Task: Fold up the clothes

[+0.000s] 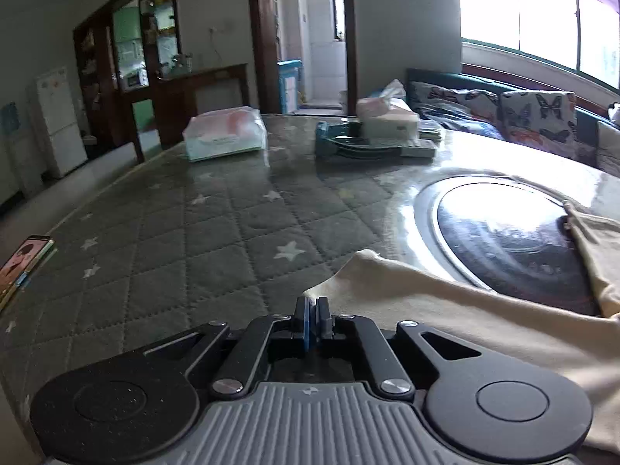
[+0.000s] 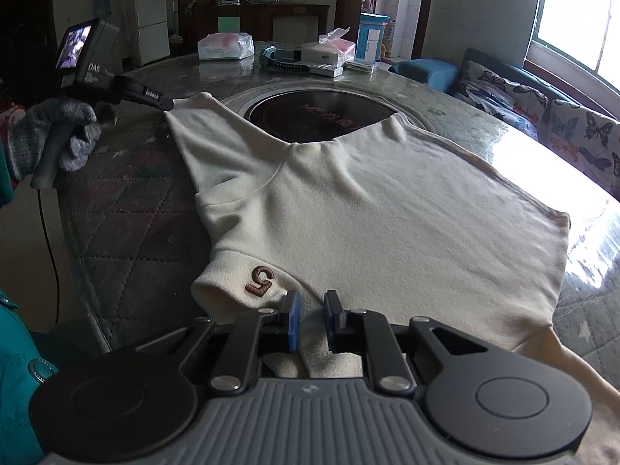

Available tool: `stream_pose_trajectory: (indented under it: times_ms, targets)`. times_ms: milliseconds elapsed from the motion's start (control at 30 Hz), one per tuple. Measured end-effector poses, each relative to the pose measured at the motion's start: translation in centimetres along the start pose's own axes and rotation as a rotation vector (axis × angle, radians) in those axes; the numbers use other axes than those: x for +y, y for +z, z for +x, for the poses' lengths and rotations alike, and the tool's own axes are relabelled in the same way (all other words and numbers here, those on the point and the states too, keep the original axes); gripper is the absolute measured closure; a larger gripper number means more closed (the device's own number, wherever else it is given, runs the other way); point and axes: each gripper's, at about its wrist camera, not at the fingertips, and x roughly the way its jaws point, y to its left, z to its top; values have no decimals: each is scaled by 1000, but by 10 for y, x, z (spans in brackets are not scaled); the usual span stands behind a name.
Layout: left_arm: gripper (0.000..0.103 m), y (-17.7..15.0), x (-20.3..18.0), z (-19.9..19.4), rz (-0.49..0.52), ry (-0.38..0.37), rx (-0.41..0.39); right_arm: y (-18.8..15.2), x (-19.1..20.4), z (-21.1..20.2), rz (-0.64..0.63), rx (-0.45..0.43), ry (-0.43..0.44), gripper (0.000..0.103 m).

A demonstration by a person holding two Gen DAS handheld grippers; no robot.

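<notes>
A cream long-sleeved top (image 2: 368,201) lies spread flat on the glass-topped table (image 1: 193,232), a brown "5" (image 2: 260,279) stitched on its collar. My right gripper (image 2: 312,310) is at the collar, its fingers pinching a ridge of the cream fabric. One sleeve (image 2: 201,135) stretches out to the far left. A gloved hand (image 2: 58,135) holds my left gripper (image 2: 168,105) there, shut on the sleeve's end. In the left wrist view the left gripper (image 1: 312,304) has its fingers pressed together at the cloth's edge (image 1: 445,310).
A round black hob (image 2: 321,116) is set in the table's middle, partly under the top. At the far edge are a tissue pack (image 1: 224,131), a tissue box (image 1: 387,116) and a dark tray (image 1: 368,145). A phone (image 1: 23,267) lies at the left edge. A butterfly-print sofa (image 1: 534,116) stands right.
</notes>
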Motion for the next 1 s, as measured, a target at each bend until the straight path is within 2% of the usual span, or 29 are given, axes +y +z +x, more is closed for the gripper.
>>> stream_pose_trajectory:
  times_ms: [167, 267, 400, 567, 667, 800, 867, 1000]
  targets:
    - [95, 5, -2, -8, -17, -13, 3, 3, -2, -1, 29, -8, -2, 84]
    - [95, 11, -9, -24, -16, -49, -44, 6, -4, -4, 27, -17, -5, 77]
    - [96, 18, -39, -49, 38, -234, -98, 10, -14, -10, 66, -50, 2, 74]
    - [96, 13, -97, -65, 152, -489, -71, 10, -38, -8, 135, -65, -64, 74]
    - [96, 9, -130, -68, 207, -578, -58, 8, -55, -5, 185, -67, -110, 74]
    - [96, 5, -160, -60, 236, -635, -25, 6, -78, -2, 250, -68, -171, 74]
    - [96, 2, -169, -52, 249, -639, 6, 4, -89, 1, 283, -68, -201, 74]
    - [96, -6, -165, -35, 253, -582, 54, -6, -106, 9, 336, -30, -235, 74]
